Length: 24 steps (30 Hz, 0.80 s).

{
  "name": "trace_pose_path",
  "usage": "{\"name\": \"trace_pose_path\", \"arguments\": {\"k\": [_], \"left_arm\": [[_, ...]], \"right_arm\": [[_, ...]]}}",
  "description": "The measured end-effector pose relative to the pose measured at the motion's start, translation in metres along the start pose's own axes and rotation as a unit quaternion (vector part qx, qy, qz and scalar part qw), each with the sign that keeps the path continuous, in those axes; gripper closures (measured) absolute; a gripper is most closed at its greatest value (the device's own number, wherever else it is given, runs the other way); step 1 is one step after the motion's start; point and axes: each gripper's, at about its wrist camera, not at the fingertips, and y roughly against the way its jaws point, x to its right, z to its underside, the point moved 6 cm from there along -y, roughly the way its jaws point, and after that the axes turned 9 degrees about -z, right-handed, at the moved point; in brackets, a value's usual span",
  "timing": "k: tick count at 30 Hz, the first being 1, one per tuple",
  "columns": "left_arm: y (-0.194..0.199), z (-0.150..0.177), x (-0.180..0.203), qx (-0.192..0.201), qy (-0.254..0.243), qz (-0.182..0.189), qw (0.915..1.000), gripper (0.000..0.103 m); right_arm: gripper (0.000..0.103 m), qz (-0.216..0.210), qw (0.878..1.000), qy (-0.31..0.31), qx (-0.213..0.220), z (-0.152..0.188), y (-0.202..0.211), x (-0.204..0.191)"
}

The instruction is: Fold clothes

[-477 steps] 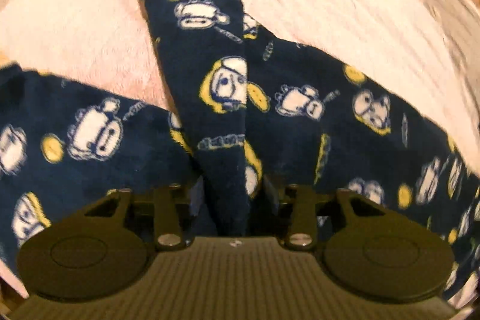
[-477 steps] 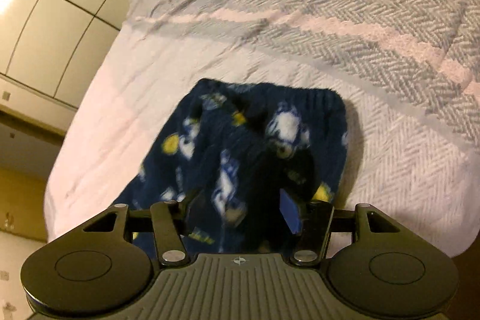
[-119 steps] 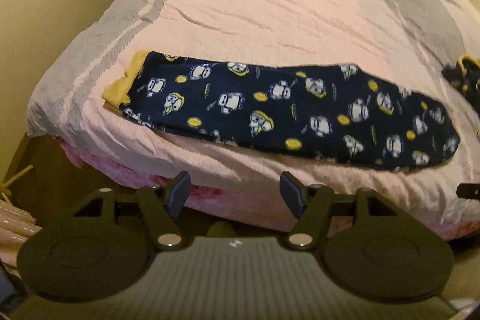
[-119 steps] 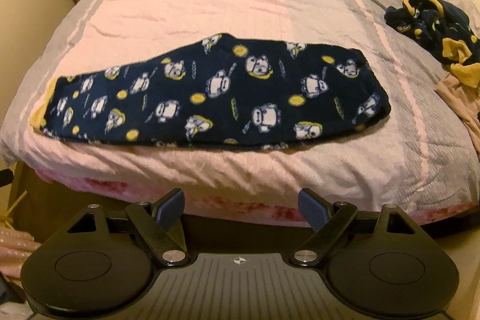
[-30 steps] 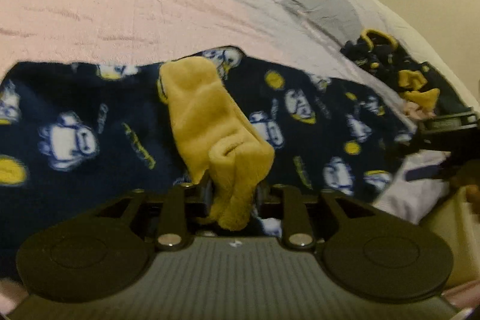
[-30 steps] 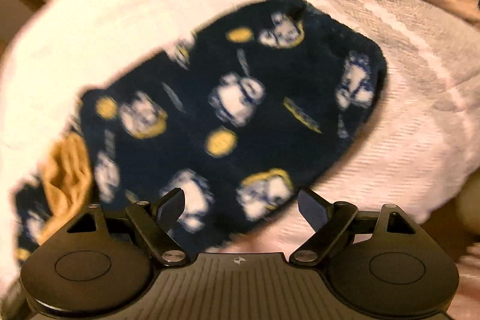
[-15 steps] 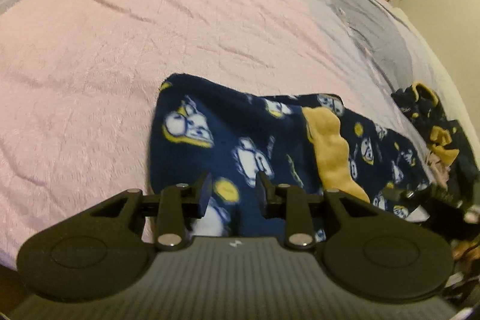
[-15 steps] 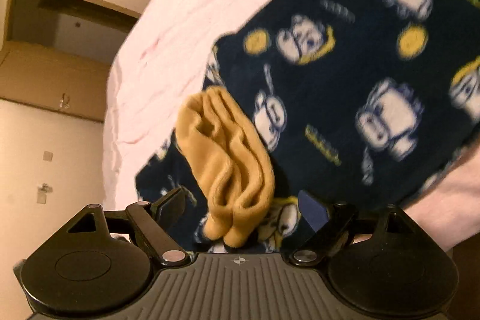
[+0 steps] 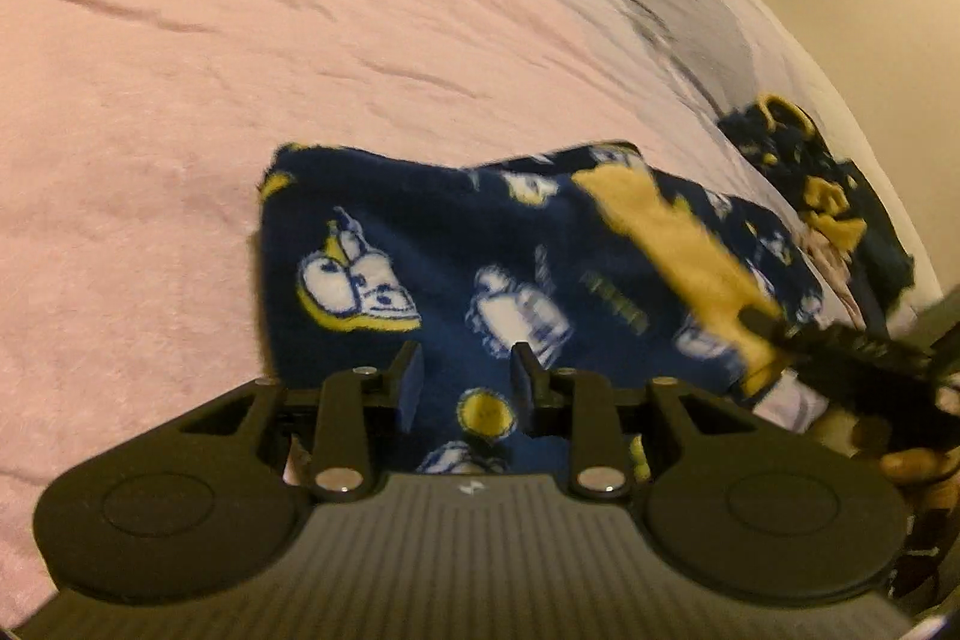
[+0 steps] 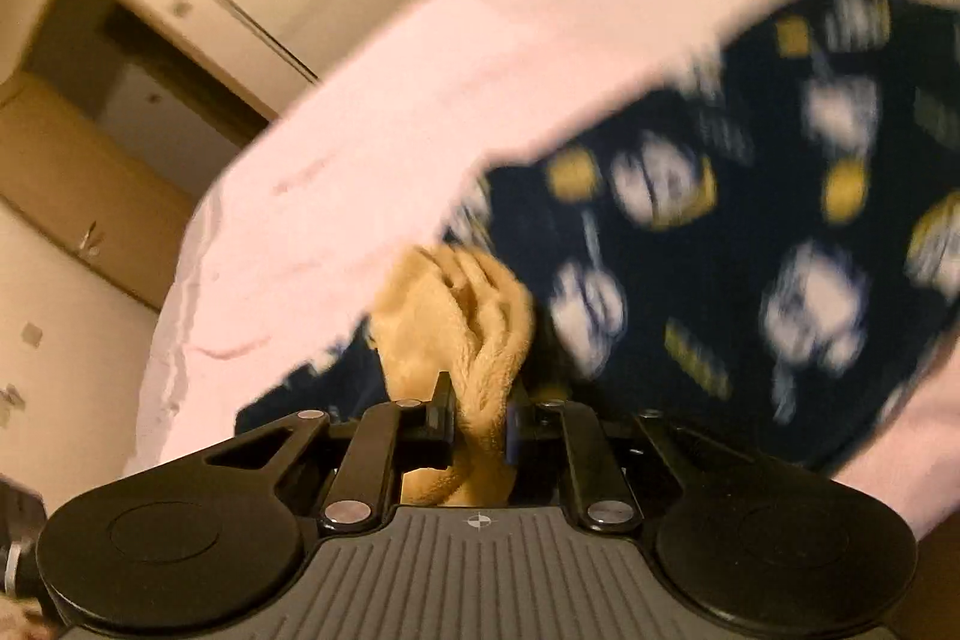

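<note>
— Fleece, navy with cartoon faces: the trousers (image 9: 456,274) lie doubled over near the bed's (image 9: 252,40) edge, yellow cuff (image 10: 462,316) brought across the top layer.

— Who's got hold of it?

— Right gripper (image 10: 477,418), jaws clamped on the bunched cuff. Left gripper (image 9: 465,379) hangs over the folded end, jaws parted with nothing between them.

— How far along?

— One fold along the length is in, I'd say. The cuff end isn't laid flat, so squaring it and perhaps another fold remain.

— Anything in the way?

— A heap of other clothes (image 9: 822,196) sits just beyond on the grey stripe, near but apart. Bed otherwise bare.
</note>
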Motion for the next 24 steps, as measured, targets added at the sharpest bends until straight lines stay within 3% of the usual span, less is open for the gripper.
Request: {"name": "trace_pose_path", "arguments": {"k": [2,7,11,13,15,19,21,24], "left_arm": [[-0.010,0.006,0.005,-0.010,-0.006,0.002,0.9999,0.078],[-0.018,0.016,0.011,-0.016,-0.021,-0.017,0.9995,0.080],[-0.009,0.008,0.012,-0.002,-0.029,-0.021,0.9994,0.080],[-0.009,0.002,0.012,0.007,-0.037,-0.031,0.9988,0.080],[-0.012,0.001,0.013,0.007,-0.043,-0.038,0.9983,0.080],[-0.019,0.007,0.013,-0.007,-0.054,-0.058,0.9968,0.080],[-0.015,0.006,0.016,0.006,-0.050,-0.050,0.9975,0.080],[-0.016,0.004,0.025,0.016,-0.048,-0.041,0.9979,0.076]], "right_arm": [[0.090,0.023,1.000,-0.007,0.005,0.002,0.004,0.011],[0.090,0.048,0.996,-0.057,-0.038,0.020,-0.009,0.049],[0.089,0.048,0.997,-0.037,-0.038,0.014,-0.010,0.041],[0.083,0.061,0.997,-0.038,-0.036,0.013,-0.005,0.042],[0.071,0.075,0.996,-0.042,-0.034,0.012,0.002,0.044],[0.064,0.101,0.994,-0.037,-0.025,0.009,0.014,0.043],[0.064,0.100,0.995,-0.004,-0.011,0.004,0.019,0.032],[0.062,0.060,0.998,0.020,-0.005,0.004,0.014,0.019]]}}
